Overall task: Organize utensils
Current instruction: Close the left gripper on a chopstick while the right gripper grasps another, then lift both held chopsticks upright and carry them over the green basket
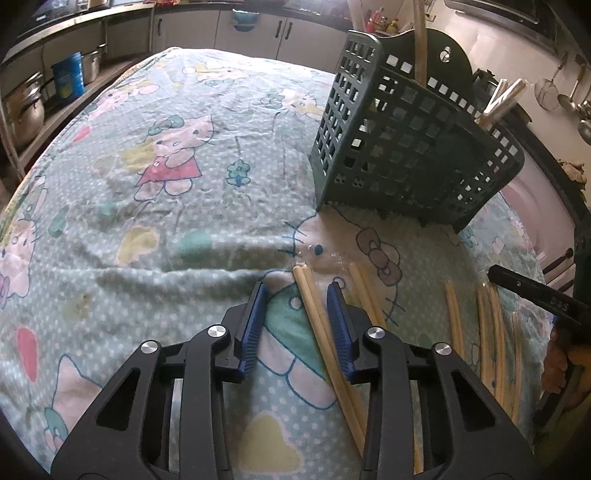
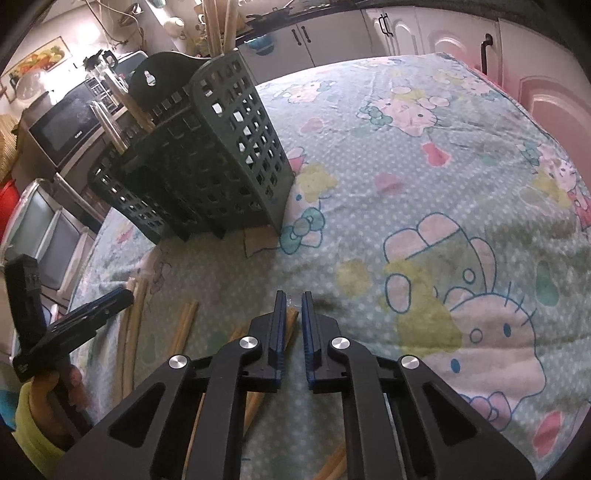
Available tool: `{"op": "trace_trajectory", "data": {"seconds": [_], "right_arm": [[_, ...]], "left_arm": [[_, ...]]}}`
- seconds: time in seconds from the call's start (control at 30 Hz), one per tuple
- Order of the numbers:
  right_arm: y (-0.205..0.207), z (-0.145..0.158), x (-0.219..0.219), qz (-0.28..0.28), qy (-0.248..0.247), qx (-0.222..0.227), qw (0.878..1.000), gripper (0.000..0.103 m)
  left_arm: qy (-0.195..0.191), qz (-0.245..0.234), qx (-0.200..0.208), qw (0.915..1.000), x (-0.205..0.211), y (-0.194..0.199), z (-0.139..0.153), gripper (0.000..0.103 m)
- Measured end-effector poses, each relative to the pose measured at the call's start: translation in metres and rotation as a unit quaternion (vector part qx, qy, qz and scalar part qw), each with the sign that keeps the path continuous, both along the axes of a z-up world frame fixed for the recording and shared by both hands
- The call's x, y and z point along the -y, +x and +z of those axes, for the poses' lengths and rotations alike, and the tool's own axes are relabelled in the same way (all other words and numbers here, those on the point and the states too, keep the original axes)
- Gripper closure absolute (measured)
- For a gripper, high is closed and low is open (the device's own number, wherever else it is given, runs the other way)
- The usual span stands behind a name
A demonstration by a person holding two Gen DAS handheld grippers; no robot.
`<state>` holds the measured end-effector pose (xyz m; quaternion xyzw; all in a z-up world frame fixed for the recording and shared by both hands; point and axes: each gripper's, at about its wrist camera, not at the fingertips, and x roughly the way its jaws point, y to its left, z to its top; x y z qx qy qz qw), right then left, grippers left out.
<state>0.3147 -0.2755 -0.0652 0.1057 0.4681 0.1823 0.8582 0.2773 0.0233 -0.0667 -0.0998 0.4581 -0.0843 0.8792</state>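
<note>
Left tool [image 1: 297,295] gapes wide astride wrapped chopsticks [image 1: 325,332] at lower centre; right tool [image 2: 293,301], nearly closed, grips nothing.

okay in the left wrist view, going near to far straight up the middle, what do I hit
Left claw around a chopstick pair → cartoon cat tablecloth → green slotted utensil basket → white cabinets.

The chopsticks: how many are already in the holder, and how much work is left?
A few sticks already stand in the green holder; I cannot count them. The open left gripper straddles a wrapped pair of chopsticks, not yet gripped. The right gripper is nearly closed and holds nothing visible. Several pairs still lie on the cloth.
</note>
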Motion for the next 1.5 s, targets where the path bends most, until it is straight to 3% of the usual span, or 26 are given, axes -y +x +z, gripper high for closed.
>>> {"op": "trace_trajectory", "data": {"seconds": [0.17, 0.63, 1.13, 1.5], "right_arm": [[-0.003, 0.016, -0.005, 0.01, 0.001, 0.02, 1.0, 0.095], [-0.026, 0.068, -0.03, 0.055, -0.006, 0.085, 0.995, 0.097], [-0.056, 0.126, -0.037, 0.064, -0.018, 0.165, 0.984, 0.098], [-0.062, 0.152, -0.032, 0.054, -0.015, 0.204, 0.977, 0.098]], "left_arm": [[-0.012, 0.001, -0.009, 0.9999, -0.01, 0.006, -0.002, 0.091], [-0.048, 0.007, 0.015, 0.9987, -0.028, -0.024, 0.006, 0.101], [-0.042, -0.02, 0.132, 0.9901, -0.017, -0.047, 0.095, 0.101], [-0.048, -0.044, 0.179, 0.9817, 0.001, -0.039, 0.141, 0.102]]}}
